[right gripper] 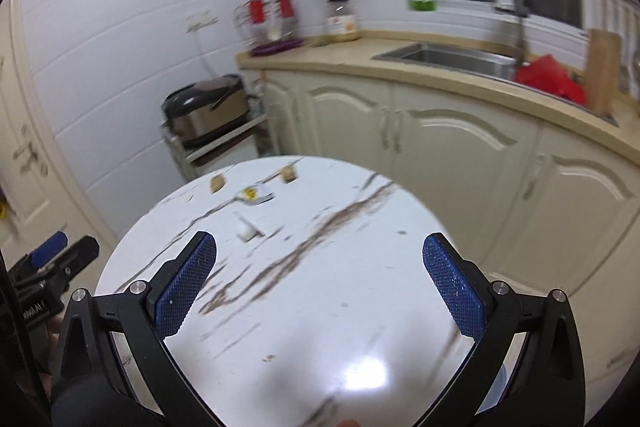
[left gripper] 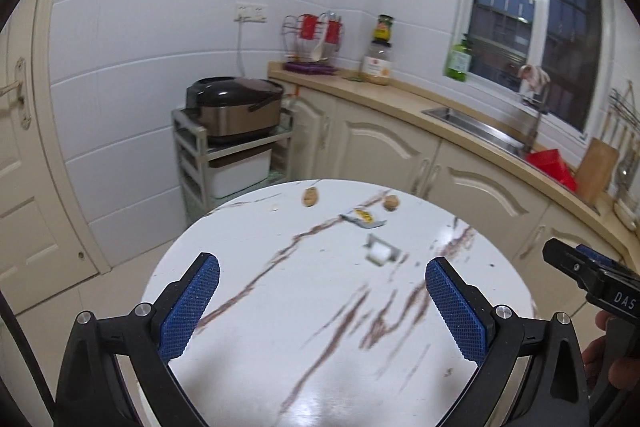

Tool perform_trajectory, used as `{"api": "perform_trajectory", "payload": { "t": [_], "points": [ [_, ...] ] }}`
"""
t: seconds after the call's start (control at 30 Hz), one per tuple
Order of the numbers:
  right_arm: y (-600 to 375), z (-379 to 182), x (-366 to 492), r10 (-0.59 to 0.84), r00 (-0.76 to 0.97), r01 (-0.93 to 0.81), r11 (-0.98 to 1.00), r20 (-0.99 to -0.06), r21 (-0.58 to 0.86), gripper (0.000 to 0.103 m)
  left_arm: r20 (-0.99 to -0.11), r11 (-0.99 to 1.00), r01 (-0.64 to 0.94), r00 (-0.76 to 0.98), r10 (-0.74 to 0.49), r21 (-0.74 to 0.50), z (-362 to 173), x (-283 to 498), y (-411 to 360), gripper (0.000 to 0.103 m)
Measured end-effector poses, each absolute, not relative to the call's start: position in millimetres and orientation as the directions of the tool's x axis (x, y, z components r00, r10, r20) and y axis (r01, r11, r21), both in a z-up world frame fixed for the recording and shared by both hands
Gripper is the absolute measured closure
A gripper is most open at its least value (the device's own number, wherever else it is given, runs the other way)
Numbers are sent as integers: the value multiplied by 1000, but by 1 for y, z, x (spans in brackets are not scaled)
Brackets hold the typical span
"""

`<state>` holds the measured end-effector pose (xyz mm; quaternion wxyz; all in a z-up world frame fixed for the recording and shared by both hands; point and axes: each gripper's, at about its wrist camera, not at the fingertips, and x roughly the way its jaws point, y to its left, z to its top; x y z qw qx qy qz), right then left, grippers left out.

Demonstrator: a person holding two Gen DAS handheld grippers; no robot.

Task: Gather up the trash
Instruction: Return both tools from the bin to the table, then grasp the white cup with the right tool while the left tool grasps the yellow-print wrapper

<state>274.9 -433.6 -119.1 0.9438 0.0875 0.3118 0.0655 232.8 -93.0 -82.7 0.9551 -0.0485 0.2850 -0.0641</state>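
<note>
Two grippers hover over the round marble-patterned table, and you hold both with jaws spread wide and nothing between the blue pads. Your left gripper sits above the table's near half; your right gripper does likewise, just beside it. Ahead of the pads, toward the far edge, lies the trash — a small white crumpled piece nearest, then a torn wrapper with yellow print, then two brown nut shells, well apart from each other. Beyond the table stand cream cabinets, a steel sink and a rice cooker on a rack.
</note>
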Motion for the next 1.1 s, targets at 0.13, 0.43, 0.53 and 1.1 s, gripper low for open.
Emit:
{"api": "perform_trajectory", "payload": {
  "t": [0.13,0.43,0.53,1.1],
  "points": [
    [-409,-133,297,206,772,-114,976,-601,188,0,-567,990,63,814,-126,-129,-88,243,-91,1],
    [-368,-184,371,234,677,-177,972,-697,154,0,-638,993,36,764,-102,-115,-100,314,-102,1],
    [-353,-204,394,250,645,-213,966,-722,144,0,-659,993,39,745,-102,-109,-109,353,-105,1],
    [-320,-253,452,271,574,-335,939,-773,80,78,-734,995,82,673,-93,-50,-157,497,-158,1]
  ]
}}
